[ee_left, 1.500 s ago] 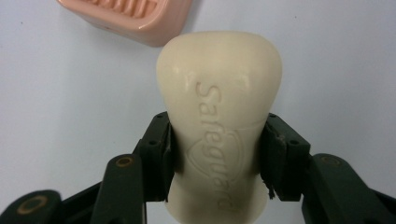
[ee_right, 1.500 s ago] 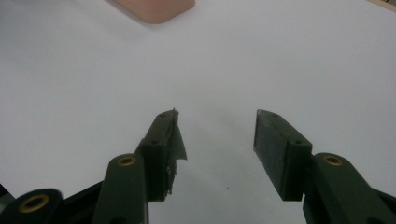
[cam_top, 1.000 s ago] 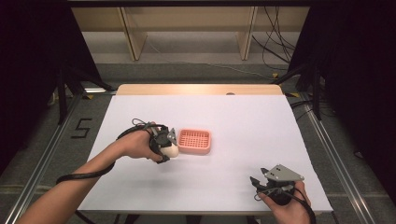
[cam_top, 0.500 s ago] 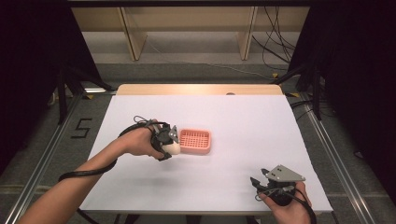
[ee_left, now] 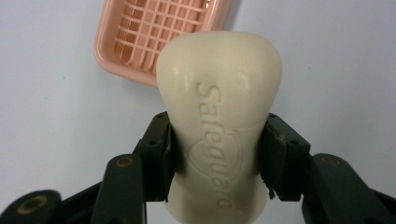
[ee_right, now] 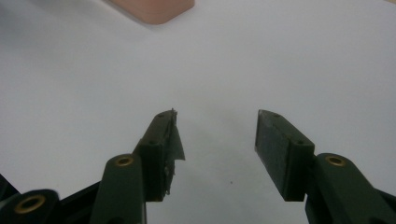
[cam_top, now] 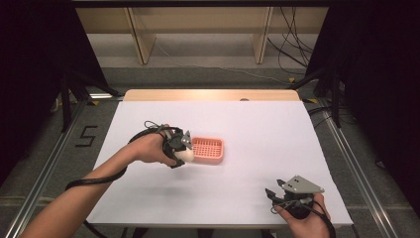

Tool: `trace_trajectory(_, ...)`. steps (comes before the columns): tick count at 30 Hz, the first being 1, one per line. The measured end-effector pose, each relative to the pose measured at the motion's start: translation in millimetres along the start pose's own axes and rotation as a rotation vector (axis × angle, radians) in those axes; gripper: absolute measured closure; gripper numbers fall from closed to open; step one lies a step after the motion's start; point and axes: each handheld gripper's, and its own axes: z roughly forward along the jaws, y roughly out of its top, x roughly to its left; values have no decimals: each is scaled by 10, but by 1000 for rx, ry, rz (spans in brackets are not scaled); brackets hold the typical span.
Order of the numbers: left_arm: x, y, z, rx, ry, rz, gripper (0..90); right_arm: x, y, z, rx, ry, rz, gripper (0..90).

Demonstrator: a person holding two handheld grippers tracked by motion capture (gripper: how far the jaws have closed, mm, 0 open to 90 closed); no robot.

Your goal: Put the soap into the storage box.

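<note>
The left hand-held gripper pinches the cream soap bar just beside the pink soap dish, above the bench, so pickup is done and placement remains, while the right hand-held gripper, well apart from the dish, stays spread and empty.

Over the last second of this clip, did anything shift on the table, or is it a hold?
Nearly a hold. The left gripper stays clamped on the cream soap bar beside the pink soap dish, having edged at most slightly toward the dish. The dish itself has not moved. The right gripper still rests open, with nothing between its jaws, near the front right of the white table. Nothing was picked up or let go.
</note>
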Motion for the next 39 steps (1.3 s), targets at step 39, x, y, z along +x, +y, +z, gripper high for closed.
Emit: trace_trajectory(39,87,136,5,-44,30,14,496,3,-3,2,5,6,12,491)
